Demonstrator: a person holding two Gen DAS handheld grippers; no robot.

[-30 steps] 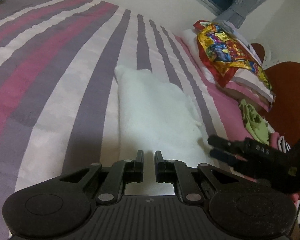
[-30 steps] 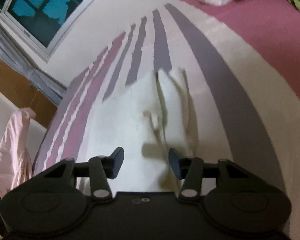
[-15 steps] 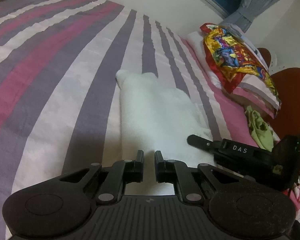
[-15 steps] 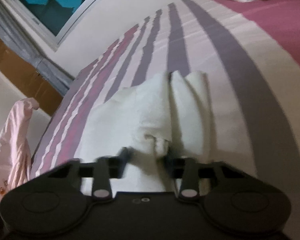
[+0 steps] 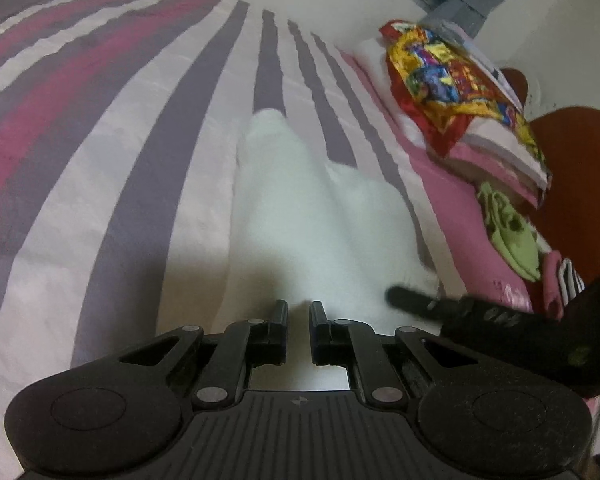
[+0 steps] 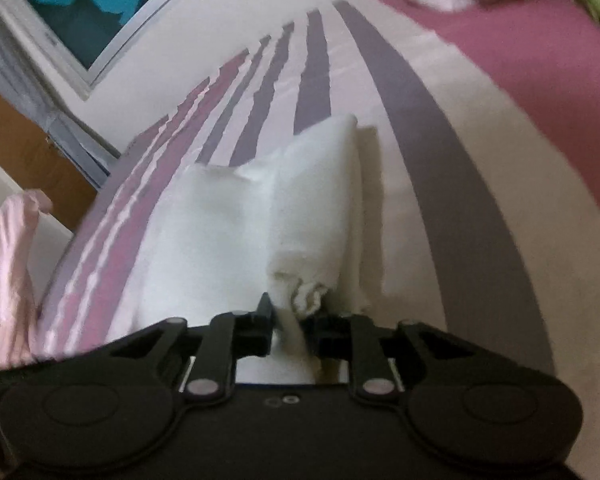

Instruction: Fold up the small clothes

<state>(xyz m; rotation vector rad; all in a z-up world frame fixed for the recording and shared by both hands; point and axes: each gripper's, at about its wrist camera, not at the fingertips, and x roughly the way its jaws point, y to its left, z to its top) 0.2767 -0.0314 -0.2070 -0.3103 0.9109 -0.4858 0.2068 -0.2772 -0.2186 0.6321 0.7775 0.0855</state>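
A small white cloth [image 5: 312, 216] lies lengthwise on the striped bed cover [image 5: 120, 140]. My left gripper [image 5: 298, 308] is shut, its tips hovering at the cloth's near edge with nothing seen pinched. The right gripper [image 6: 292, 312] has a bunched fold of the white cloth [image 6: 220, 240] between its pads, and its jaws are opening slightly while the pads still press the fabric. In the left wrist view the right gripper [image 5: 404, 298] reaches in from the right onto the cloth's near right corner.
A colourful foil packet [image 5: 452, 76] rests on a stack at the right of the bed, with a green garment [image 5: 512, 236] below it. A pale pink garment [image 6: 4, 272] hangs at the left, under a window [image 6: 80, 8]. The pink band of the cover [image 6: 540, 72] lies to the right.
The right gripper's jaws came together on a fold of the white cloth and gathered it. In the left wrist view that gripper slid in over the cloth's corner. The left gripper stayed shut.
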